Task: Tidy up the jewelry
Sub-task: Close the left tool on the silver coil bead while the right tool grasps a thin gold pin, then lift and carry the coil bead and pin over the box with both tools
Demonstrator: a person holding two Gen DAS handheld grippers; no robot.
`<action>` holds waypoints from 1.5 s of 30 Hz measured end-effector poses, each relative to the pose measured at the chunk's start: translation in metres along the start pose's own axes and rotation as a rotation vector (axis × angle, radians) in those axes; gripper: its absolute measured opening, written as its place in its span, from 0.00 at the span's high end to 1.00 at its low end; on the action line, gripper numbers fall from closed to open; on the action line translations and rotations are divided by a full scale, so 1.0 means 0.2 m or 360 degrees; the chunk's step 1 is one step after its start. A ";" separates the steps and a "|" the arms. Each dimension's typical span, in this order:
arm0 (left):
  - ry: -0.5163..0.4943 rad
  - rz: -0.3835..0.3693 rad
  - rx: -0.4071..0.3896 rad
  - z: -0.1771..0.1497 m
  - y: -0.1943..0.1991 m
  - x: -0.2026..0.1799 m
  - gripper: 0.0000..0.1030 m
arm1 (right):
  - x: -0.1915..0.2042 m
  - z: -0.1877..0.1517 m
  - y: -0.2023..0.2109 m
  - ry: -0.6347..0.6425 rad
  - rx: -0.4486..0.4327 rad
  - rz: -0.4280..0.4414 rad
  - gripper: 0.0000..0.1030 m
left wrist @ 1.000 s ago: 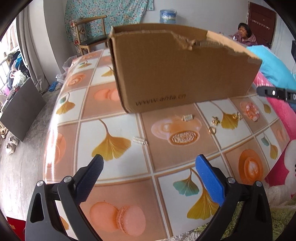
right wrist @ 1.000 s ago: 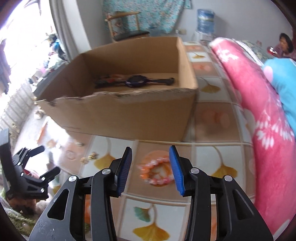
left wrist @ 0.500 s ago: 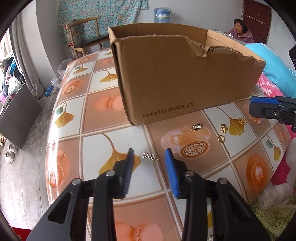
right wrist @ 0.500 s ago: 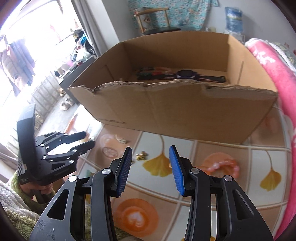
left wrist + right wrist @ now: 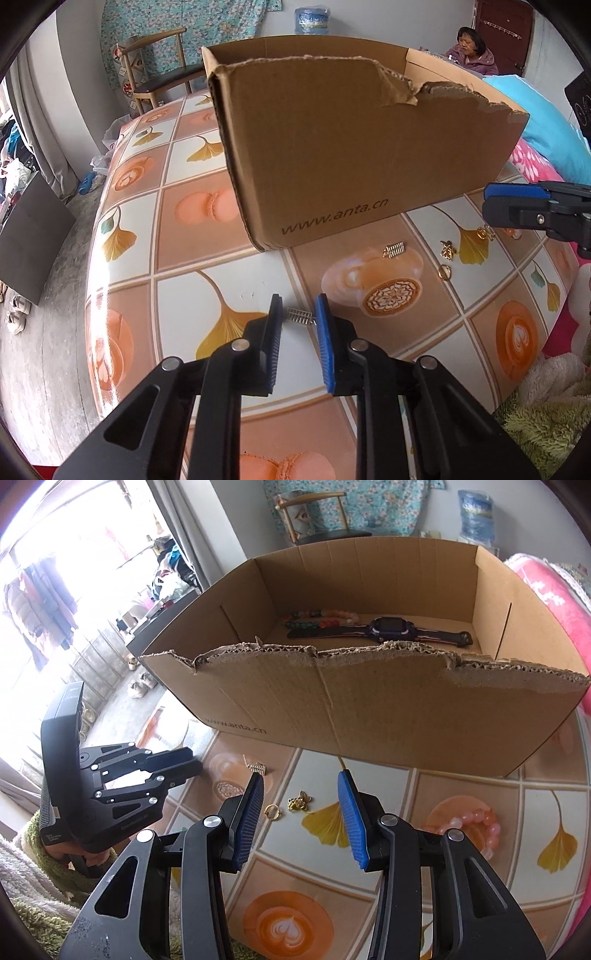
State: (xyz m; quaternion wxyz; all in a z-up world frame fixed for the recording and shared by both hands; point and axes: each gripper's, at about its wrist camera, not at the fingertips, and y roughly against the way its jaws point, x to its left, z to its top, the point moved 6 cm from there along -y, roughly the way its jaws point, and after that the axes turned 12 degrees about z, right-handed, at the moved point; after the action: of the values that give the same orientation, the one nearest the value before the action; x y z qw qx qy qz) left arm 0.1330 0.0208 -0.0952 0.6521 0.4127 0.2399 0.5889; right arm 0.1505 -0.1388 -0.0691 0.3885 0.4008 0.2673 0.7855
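My left gripper [image 5: 298,308] points down at the patterned table [image 5: 177,295]. Its jaws are closing, and a small silver comb-shaped piece [image 5: 300,316] spans the narrow gap between the pads. My right gripper [image 5: 301,786] is open and hovers over a gold charm [image 5: 300,800] and a gold ring [image 5: 272,811], holding nothing. A gold comb-shaped piece [image 5: 257,767] lies just beyond its left finger. A pink bead bracelet [image 5: 467,821] lies to its right. The torn cardboard box [image 5: 369,709] behind holds a dark watch [image 5: 391,629] and bead bracelets [image 5: 317,618].
A pink blanket [image 5: 554,602] and a blue pillow [image 5: 546,122] lie at the table's right side. A wooden chair [image 5: 155,74] and a water jug [image 5: 312,20] stand behind the box. A person [image 5: 471,51] sits at the far right. Fluffy green fabric [image 5: 546,417] borders the near edge.
The left jaws went from wide open to nearly closed around the silver piece as the gripper moved in on it. The right gripper swung left, from over the pink bracelet to over the gold pieces.
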 end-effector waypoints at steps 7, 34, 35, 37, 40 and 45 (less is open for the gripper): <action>-0.0001 -0.0015 0.0004 -0.03 0.02 -0.03 0.86 | 0.06 0.03 -0.07 0.0076 0.0037 0.0072 0.61; 0.0071 -0.0109 -0.0074 -0.06 0.03 0.00 0.86 | 0.24 0.05 -0.45 0.0490 0.0390 -0.0124 0.98; 0.0071 -0.0110 -0.0075 -0.07 0.03 0.00 0.86 | 0.24 0.05 -0.45 0.0473 0.0391 -0.0123 0.99; 0.0075 -0.0112 -0.0076 -0.07 0.03 0.01 0.86 | 0.23 0.05 -0.46 0.0447 0.0388 -0.0113 0.99; 0.0069 -0.0107 -0.0080 -0.07 0.04 0.00 0.86 | 0.22 0.05 -0.45 0.0371 0.0373 -0.0077 1.00; 0.0053 -0.0088 -0.0092 -0.07 0.04 0.00 0.86 | 0.22 0.05 -0.41 0.0328 0.0318 -0.0061 1.00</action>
State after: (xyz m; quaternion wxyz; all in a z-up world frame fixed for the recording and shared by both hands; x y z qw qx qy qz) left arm 0.1168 0.0234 -0.0965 0.6758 0.3770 0.2449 0.5842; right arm 0.1759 -0.0563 -0.1055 0.3322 0.3494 0.3903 0.7844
